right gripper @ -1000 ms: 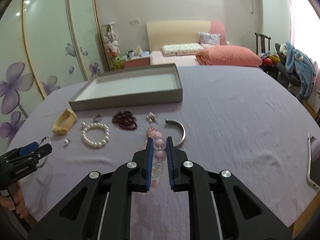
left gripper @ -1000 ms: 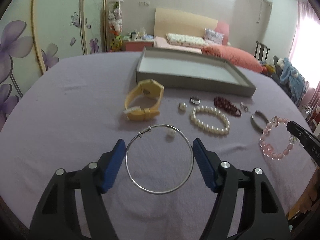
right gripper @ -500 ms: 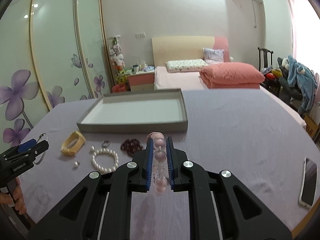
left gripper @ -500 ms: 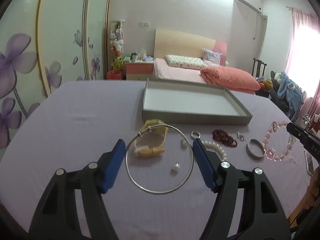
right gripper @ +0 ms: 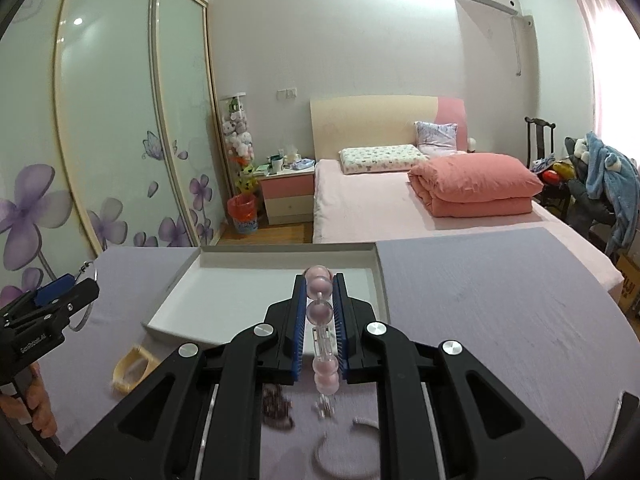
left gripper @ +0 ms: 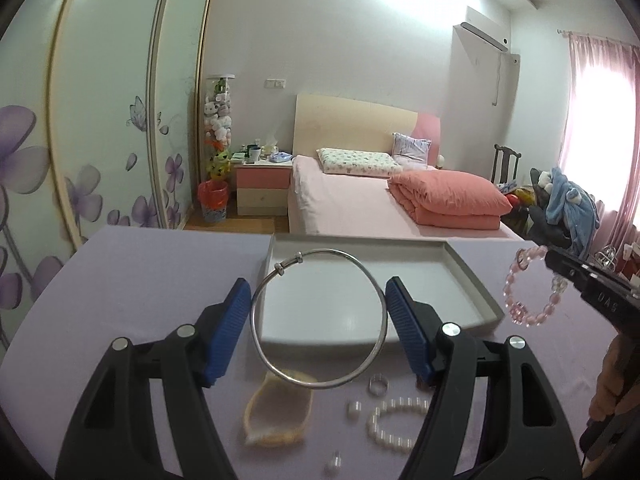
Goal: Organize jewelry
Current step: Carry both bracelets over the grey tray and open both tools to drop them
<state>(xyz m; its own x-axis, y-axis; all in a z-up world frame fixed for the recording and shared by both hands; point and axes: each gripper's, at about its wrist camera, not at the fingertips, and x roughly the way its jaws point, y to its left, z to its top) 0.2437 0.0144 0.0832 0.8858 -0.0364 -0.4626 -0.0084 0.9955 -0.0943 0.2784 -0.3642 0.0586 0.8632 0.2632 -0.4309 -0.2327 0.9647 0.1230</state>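
My left gripper [left gripper: 318,312] is shut on a thin silver hoop bangle [left gripper: 320,385] and holds it in the air in front of the grey tray [left gripper: 472,278]. My right gripper [right gripper: 319,300] is shut on a pink bead bracelet [right gripper: 320,312], which also shows in the left wrist view [left gripper: 528,314], lifted just short of the tray [right gripper: 176,300]. On the purple table below lie a yellow watch [left gripper: 278,416], a pearl bracelet [left gripper: 394,424], a small ring [left gripper: 378,384], a dark red bead bracelet [right gripper: 276,404] and a silver cuff [right gripper: 344,452].
The tray stands at the far side of the purple table [left gripper: 140,280]. Two small pearl pieces [left gripper: 354,410] lie near the watch. A bed [right gripper: 400,200] and wardrobe doors [right gripper: 100,140] stand beyond the table. The left gripper shows at the left of the right wrist view [right gripper: 48,312].
Both grippers have risen from the table and moved forward toward the tray, each carrying its piece. The loose jewelry has dropped toward the bottom of both views.
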